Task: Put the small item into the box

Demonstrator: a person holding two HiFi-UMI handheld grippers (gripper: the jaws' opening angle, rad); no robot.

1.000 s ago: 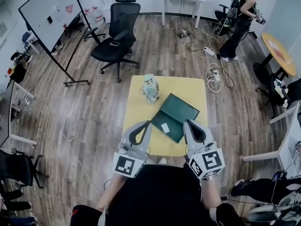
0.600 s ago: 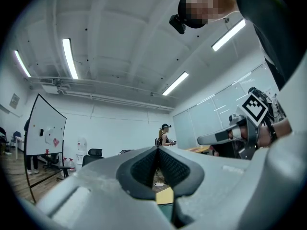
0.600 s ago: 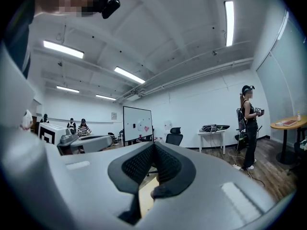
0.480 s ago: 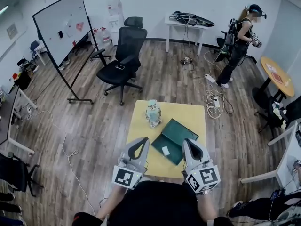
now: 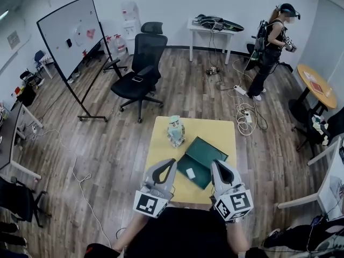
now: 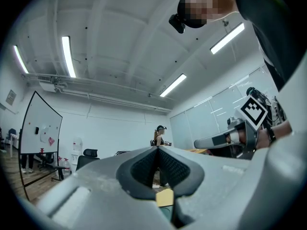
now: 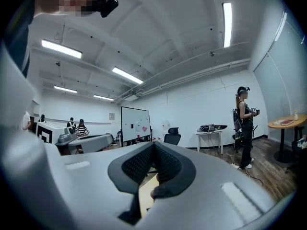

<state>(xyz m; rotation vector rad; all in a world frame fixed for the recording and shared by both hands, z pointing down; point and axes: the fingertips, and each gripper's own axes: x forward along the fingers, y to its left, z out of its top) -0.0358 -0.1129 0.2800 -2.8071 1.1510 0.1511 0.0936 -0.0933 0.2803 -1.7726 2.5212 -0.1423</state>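
Left gripper (image 5: 170, 162) and right gripper (image 5: 215, 164) — both closed, empty — hover at the near edge of the table (image 5: 158, 144); open one before reaching the small white item (image 5: 190, 173).

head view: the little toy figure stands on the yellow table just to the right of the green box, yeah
Not quite. The toy figure does stand on the yellow table, but it is to the left of the green box, near the box's far corner, not to the right. The head view shows this.
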